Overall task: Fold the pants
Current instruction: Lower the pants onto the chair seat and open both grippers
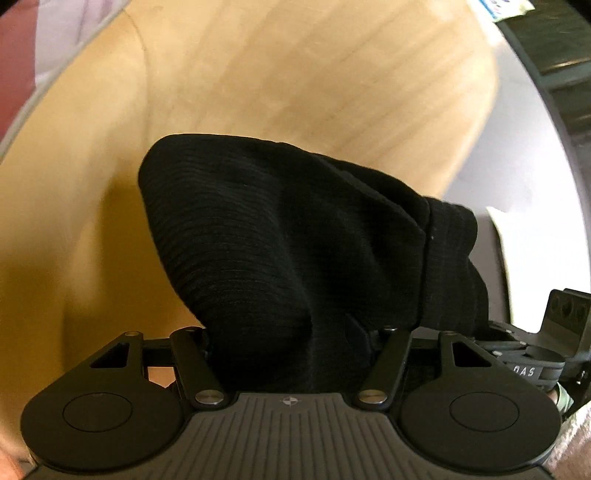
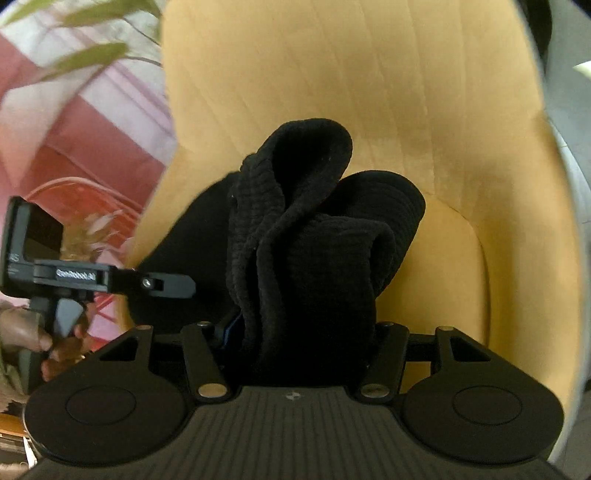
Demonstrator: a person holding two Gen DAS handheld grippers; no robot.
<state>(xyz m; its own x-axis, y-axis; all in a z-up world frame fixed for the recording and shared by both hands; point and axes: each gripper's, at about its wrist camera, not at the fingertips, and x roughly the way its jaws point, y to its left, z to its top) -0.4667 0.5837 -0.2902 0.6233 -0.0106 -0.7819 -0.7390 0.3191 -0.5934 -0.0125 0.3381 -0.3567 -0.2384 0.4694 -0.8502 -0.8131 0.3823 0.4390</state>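
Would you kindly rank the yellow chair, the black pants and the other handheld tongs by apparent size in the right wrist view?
1. Yellow chair.
2. Black pants, though nearness inflates them.
3. Left tongs, smallest.

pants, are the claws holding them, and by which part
Both hold the black pants: left claw and right claw each grip a bunched fold; exact part cannot be told.

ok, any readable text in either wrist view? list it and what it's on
"GenRobot.AI": on the left gripper, on its side bar, in the right wrist view.
"DAS": on the right gripper, on its body; possibly part of a longer word.
Colour print on a paper at the top right of the left wrist view: too blurred to read.
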